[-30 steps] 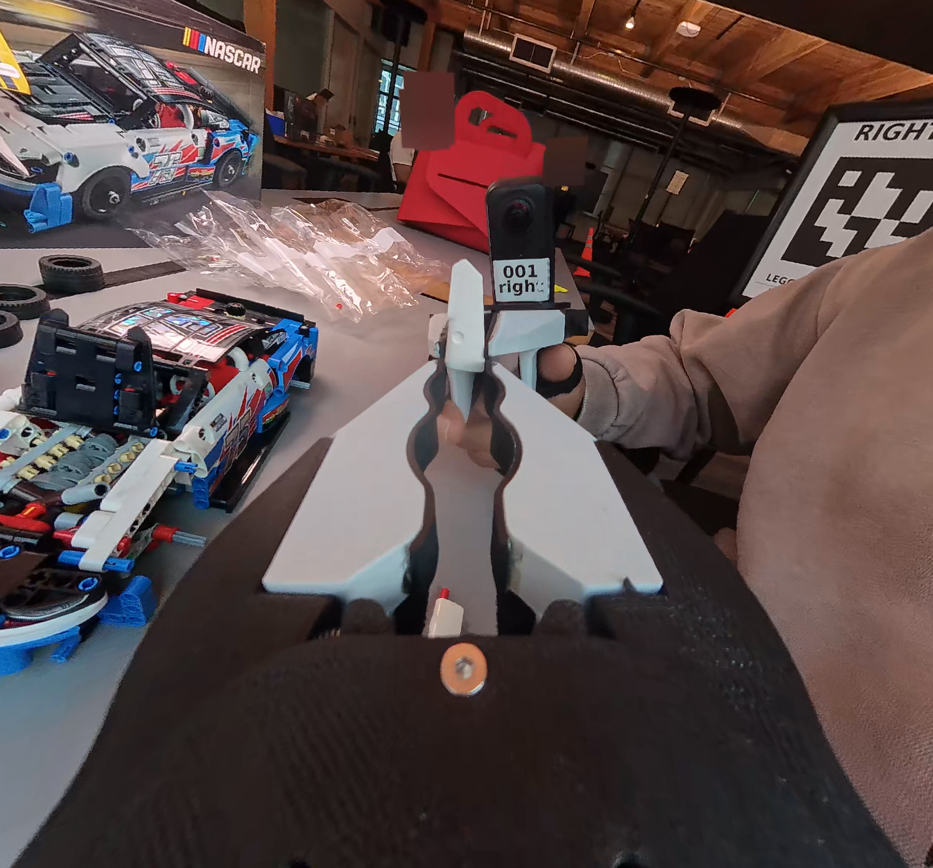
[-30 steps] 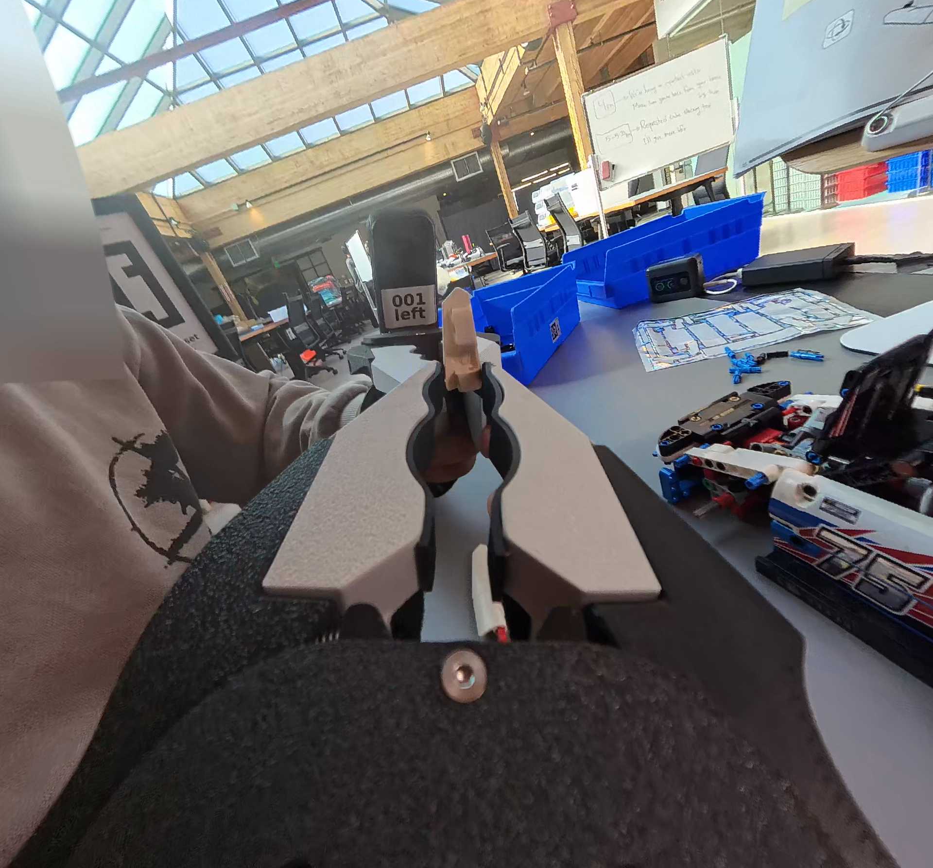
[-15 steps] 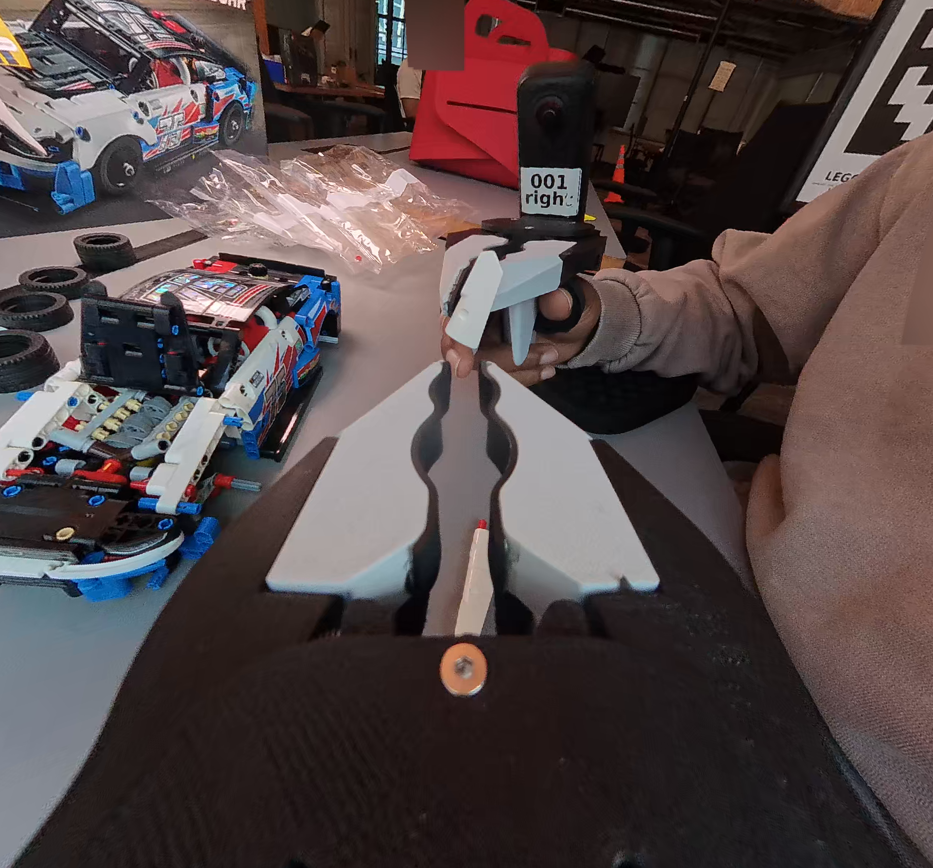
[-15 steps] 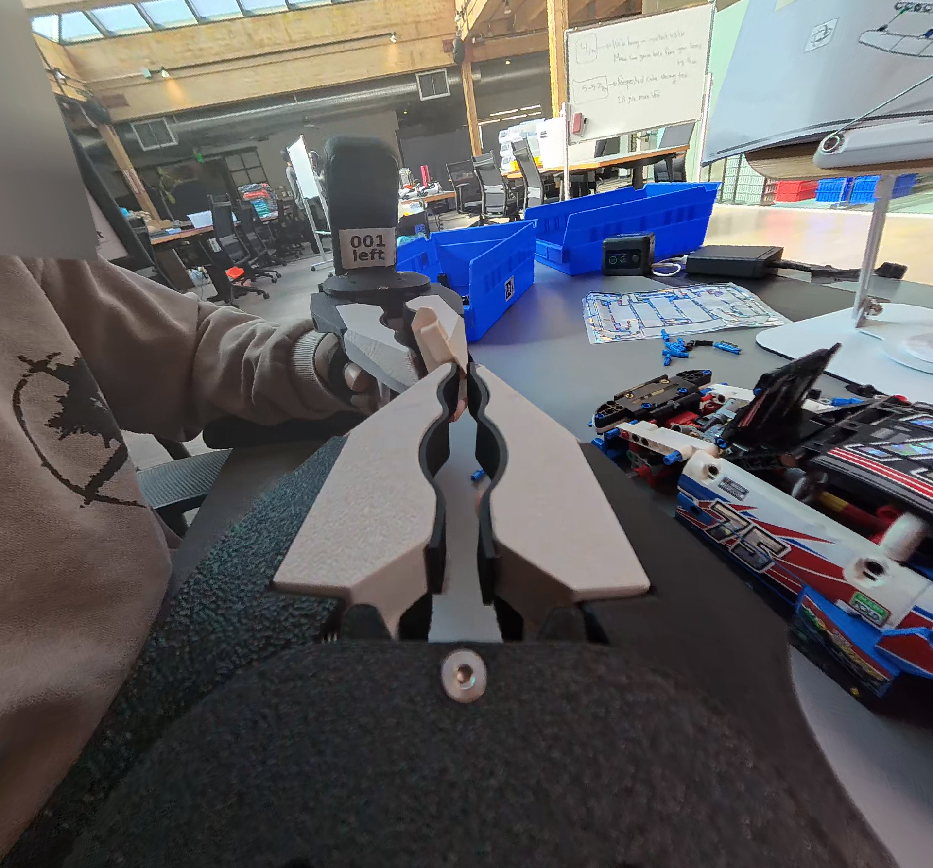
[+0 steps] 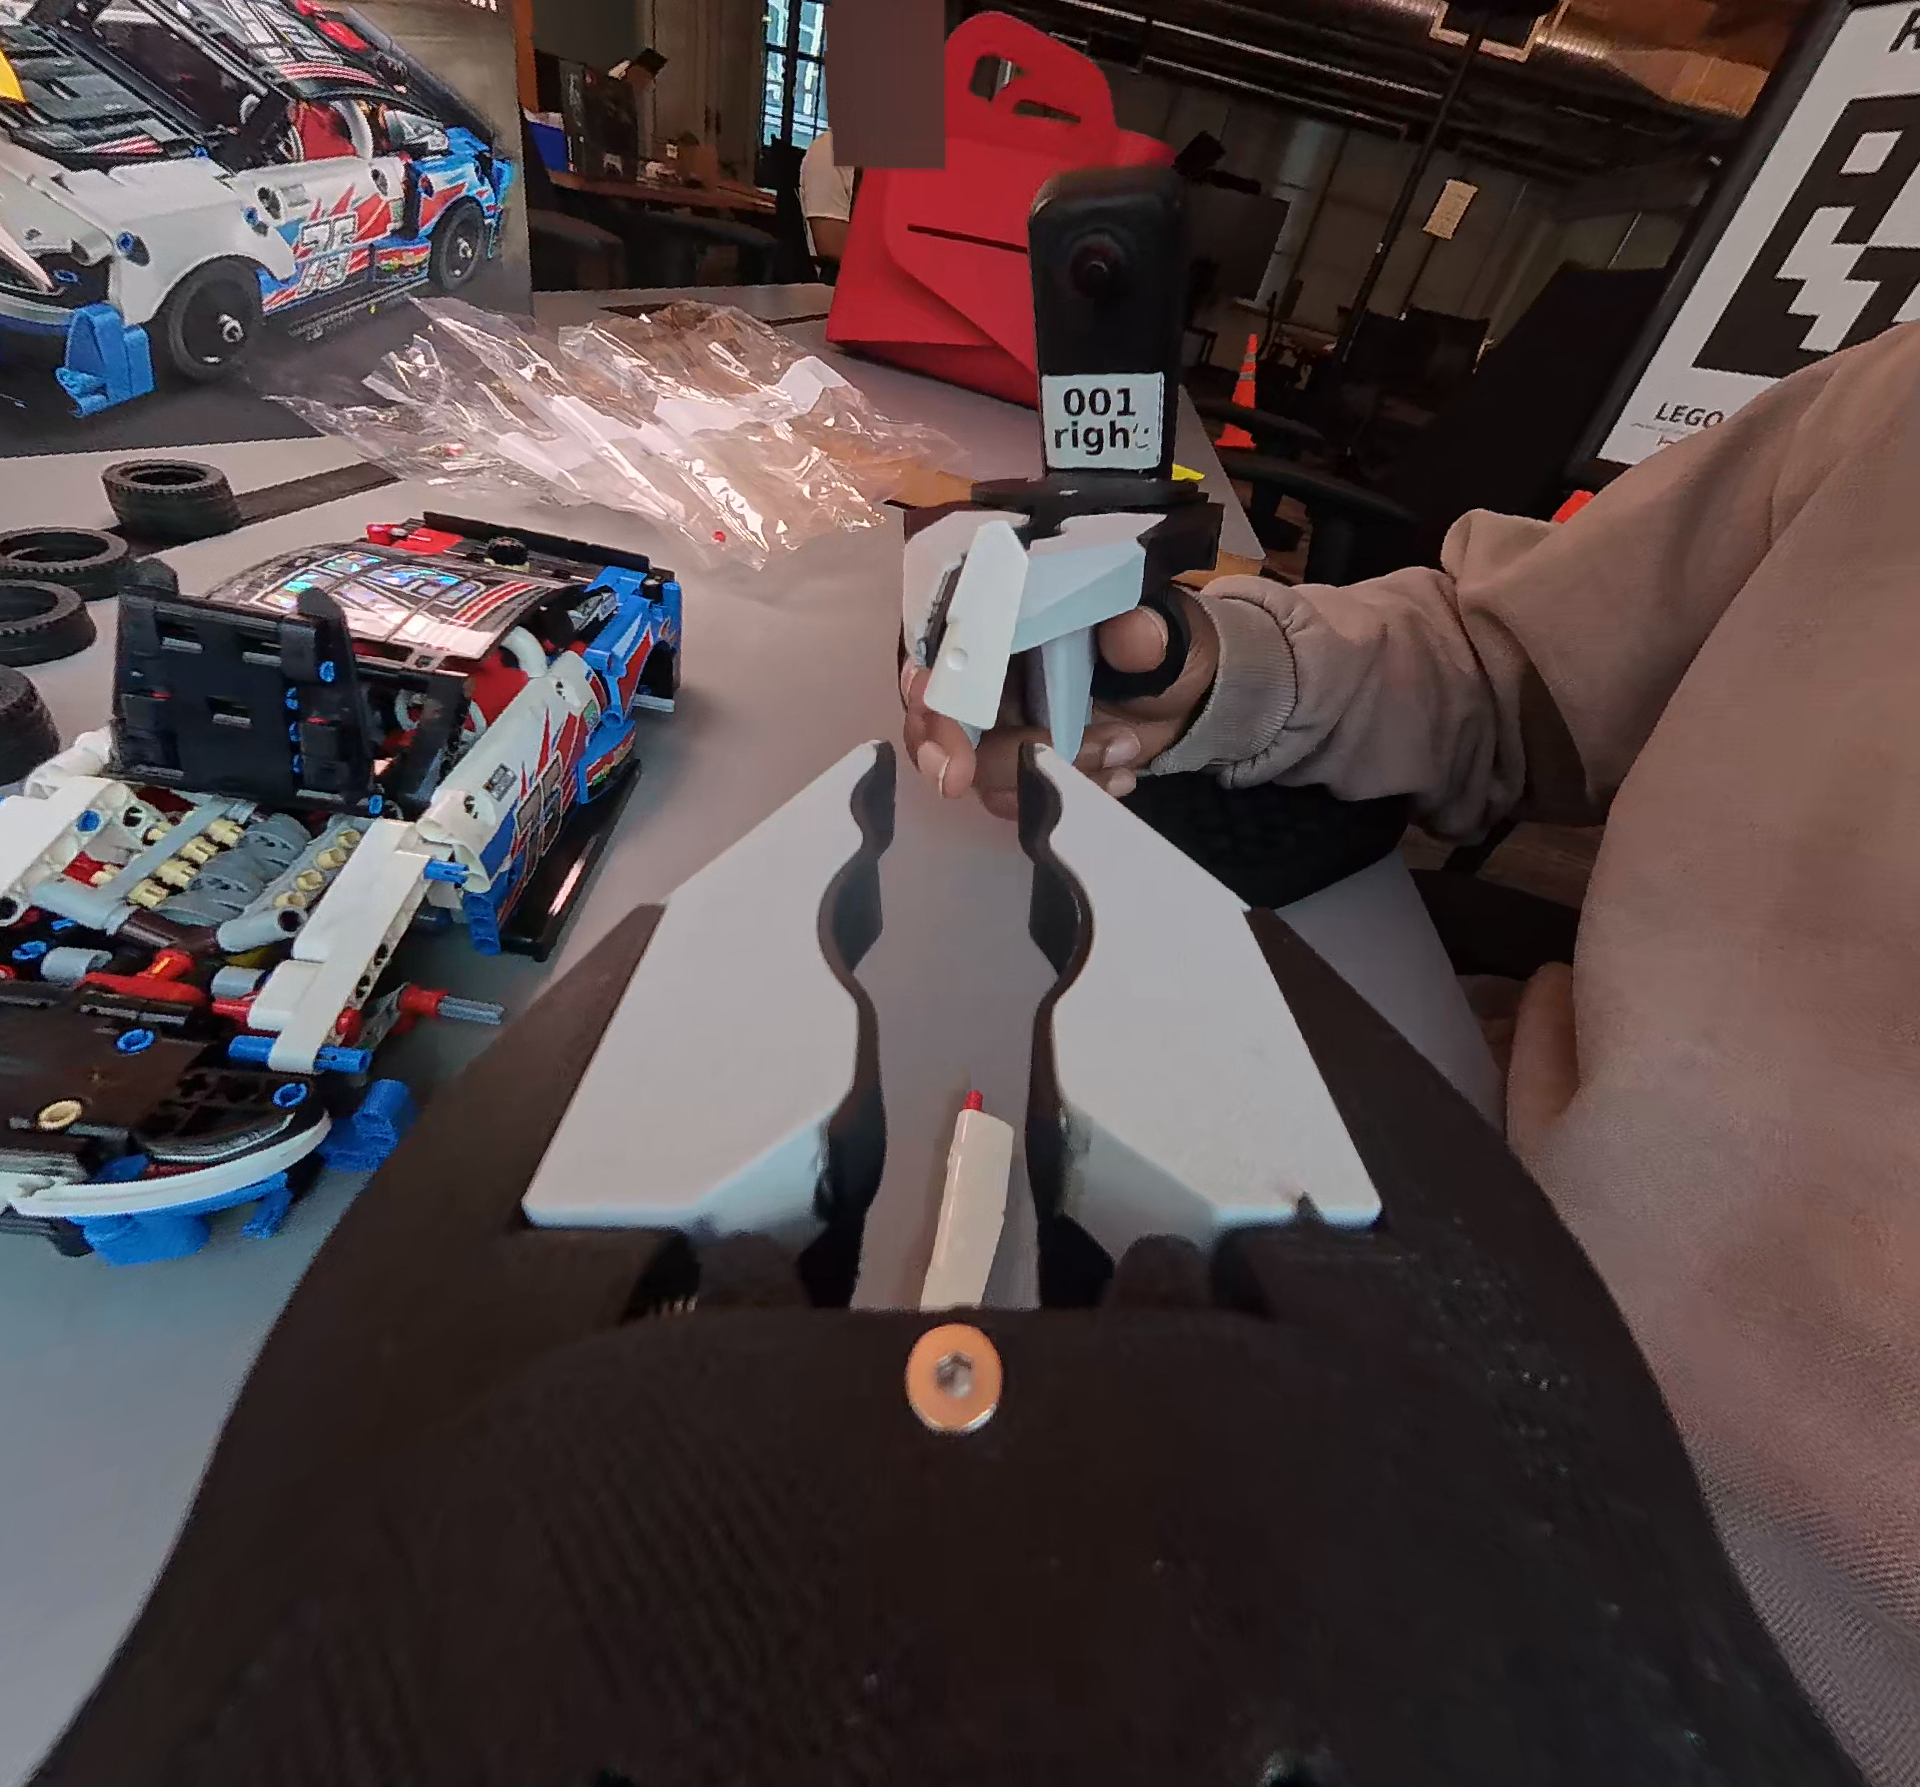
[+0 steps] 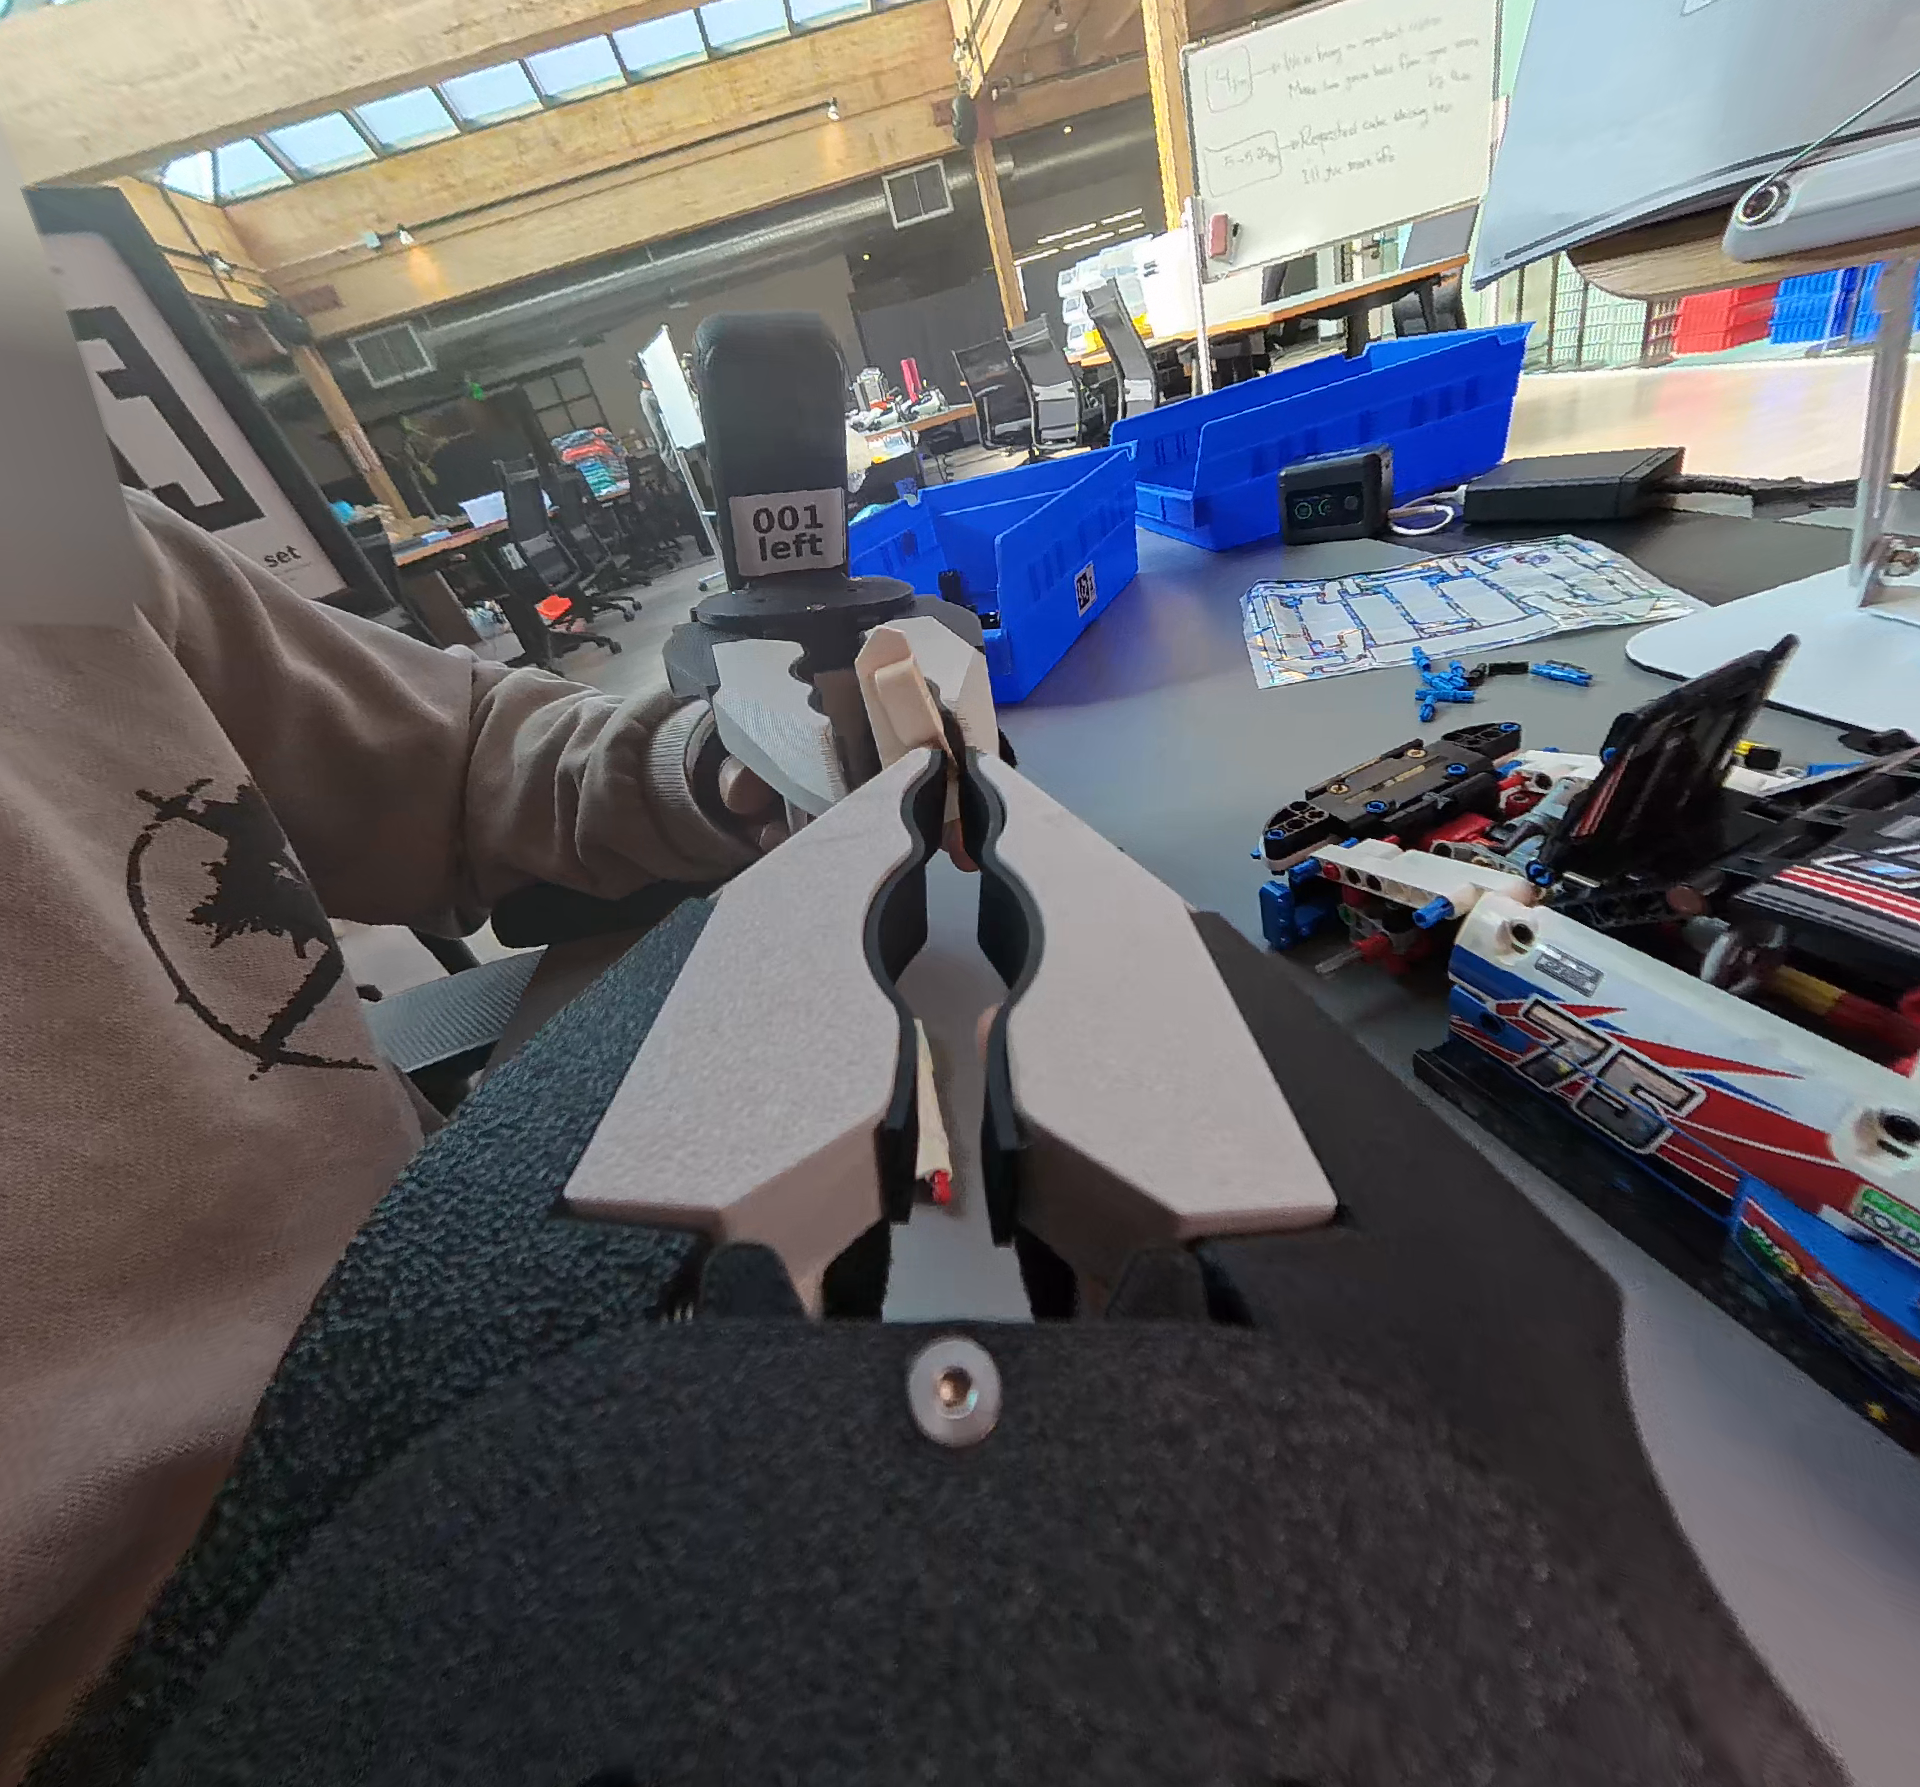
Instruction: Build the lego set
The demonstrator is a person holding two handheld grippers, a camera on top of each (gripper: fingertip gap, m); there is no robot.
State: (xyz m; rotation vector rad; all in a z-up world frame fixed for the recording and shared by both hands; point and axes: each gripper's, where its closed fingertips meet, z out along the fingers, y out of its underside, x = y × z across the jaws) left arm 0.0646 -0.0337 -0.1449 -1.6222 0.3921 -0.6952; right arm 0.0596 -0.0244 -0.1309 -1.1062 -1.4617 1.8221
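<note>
White fingers of the left gripper stand apart, a white piece with a red tip lying loose between them near their base. The right gripper has its fingers nearly closed on another white, red-tipped piece. The half-built toy car sits on the grey table at middle left, loose tyres behind it.

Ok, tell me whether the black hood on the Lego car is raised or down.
Raised. The black hood stands tilted up off the Lego car, leaving the engine exposed.
</note>
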